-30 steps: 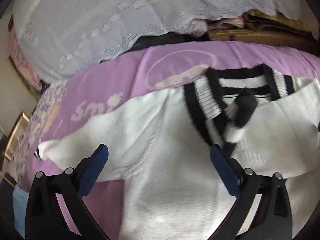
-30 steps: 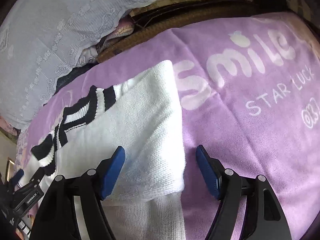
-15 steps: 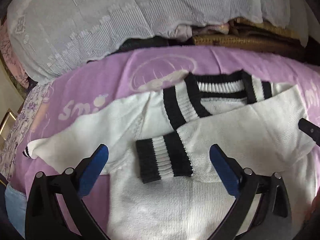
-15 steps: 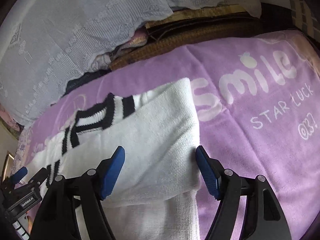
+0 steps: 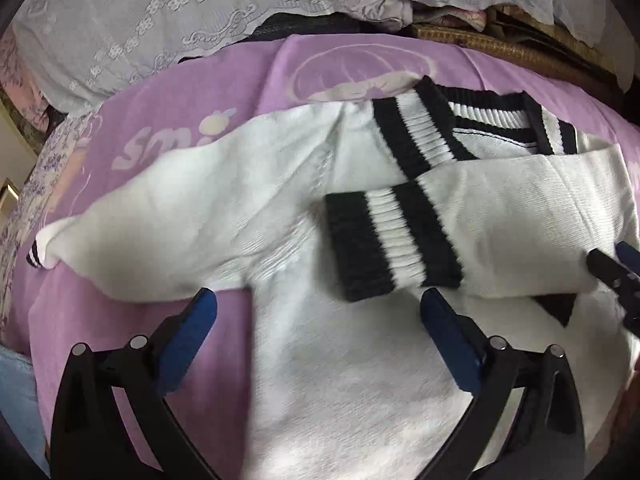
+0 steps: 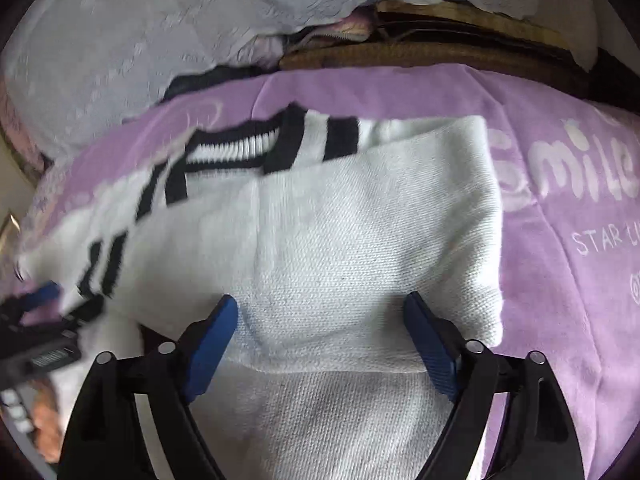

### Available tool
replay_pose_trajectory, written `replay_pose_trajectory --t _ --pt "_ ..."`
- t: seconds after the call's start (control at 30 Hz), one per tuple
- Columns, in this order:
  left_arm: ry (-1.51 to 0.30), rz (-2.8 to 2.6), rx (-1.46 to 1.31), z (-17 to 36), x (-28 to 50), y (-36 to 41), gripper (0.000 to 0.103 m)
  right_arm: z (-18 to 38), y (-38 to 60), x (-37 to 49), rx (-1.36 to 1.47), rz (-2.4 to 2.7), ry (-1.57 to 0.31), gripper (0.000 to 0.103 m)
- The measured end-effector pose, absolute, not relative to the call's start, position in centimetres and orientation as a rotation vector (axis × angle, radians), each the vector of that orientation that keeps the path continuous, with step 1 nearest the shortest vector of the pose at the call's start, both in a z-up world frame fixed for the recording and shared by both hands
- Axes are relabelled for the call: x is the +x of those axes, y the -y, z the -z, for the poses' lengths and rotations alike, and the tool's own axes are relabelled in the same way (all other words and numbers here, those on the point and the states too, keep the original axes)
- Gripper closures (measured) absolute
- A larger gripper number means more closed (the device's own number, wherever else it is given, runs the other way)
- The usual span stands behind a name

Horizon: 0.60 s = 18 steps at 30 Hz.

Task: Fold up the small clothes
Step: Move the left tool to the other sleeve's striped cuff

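A small white knit sweater with black-striped collar and cuffs lies flat on a purple blanket. Its right sleeve is folded across the chest, its striped cuff near the middle. The left sleeve lies stretched out to the left. My left gripper is open and empty, low over the sweater's body just below the cuff. My right gripper is open and empty over the folded sleeve at the sweater's right side. The right gripper's tip shows at the left wrist view's right edge.
The purple blanket carries white "smile" lettering. A white lace cloth covers a heap behind it. A woven brown mat and dark clothes lie along the back edge. The left gripper shows at the right view's left edge.
The right sleeve was laid across the chest and released. Both grippers have since drawn back toward the sweater's lower part, both open.
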<state>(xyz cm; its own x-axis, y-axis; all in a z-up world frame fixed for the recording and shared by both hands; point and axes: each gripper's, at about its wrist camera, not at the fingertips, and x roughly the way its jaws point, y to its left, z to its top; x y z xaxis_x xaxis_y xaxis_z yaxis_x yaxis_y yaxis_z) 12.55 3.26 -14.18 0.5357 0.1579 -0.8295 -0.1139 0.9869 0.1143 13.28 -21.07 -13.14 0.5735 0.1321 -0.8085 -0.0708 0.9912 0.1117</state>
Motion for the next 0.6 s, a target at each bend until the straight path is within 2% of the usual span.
replay_pose_trajectory --t 0.13,0.27,0.37,0.6 --pt "-0.948 -0.199 -0.132 13.2 8.8 -11.2 0.004 12.9 20.6 13.0 0.054 -0.129 -0.939 0.008" --pt "-0.949 -0.224 -0.429 14.3 6.5 -20.3 0.005 12.9 20.9 13.1 0.082 -0.144 -0.935 0.006" --pt "-0.880 -0.155 -0.641 14.3 5.9 -23.8 0.005 13.0 20.6 13.1 0.073 -0.141 -0.935 0.006" --pt "-0.926 -0.519 -0.420 10.8 13.3 -28.2 0.005 13.0 20.7 13.2 0.076 -0.151 -0.934 0.004"
